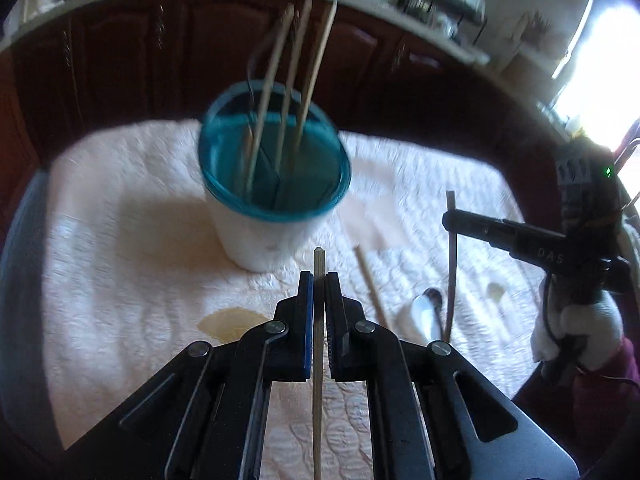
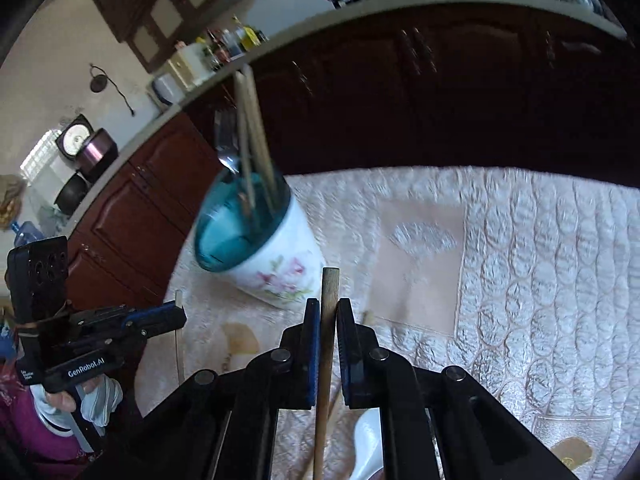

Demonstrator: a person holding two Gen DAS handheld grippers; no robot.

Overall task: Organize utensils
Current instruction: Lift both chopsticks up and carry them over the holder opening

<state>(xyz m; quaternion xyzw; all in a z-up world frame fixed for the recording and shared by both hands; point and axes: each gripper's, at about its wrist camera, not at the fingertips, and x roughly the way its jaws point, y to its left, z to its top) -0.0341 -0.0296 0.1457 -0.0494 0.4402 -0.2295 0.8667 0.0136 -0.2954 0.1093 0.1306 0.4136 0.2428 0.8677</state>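
Table [image 1: 120, 208]: covered with a pale quilted cloth, set before dark wooden cabinets [image 2: 440, 92].

Holder [image 1: 264, 236]: white cup with a teal rim and teal inside, pink flowers on its wall; stands upright on the cloth, ahead of both grippers. Inside it, three chopsticks [image 1: 298, 76] lean upright, with what looks like metal cutlery behind them, too blurred to name.

Left gripper [image 1: 319, 280]: jaws closed on a thin pale chopstick [image 1: 318, 360], which runs lengthwise between the pads, its tip just past the fingertips. Held above the cloth, near the holder.

Right gripper [image 2: 329, 308]: jaws closed on a thicker wooden chopstick [image 2: 326, 360], its blunt end just beyond the fingertips. Held above the cloth, to the right of the holder.

Loose items on cloth: one chopstick [image 1: 370, 284] lying between the two grippers; a metal spoon [image 1: 428, 312] just beside it.

Person: gloved hand [image 1: 576, 332] on the right gripper's handle.
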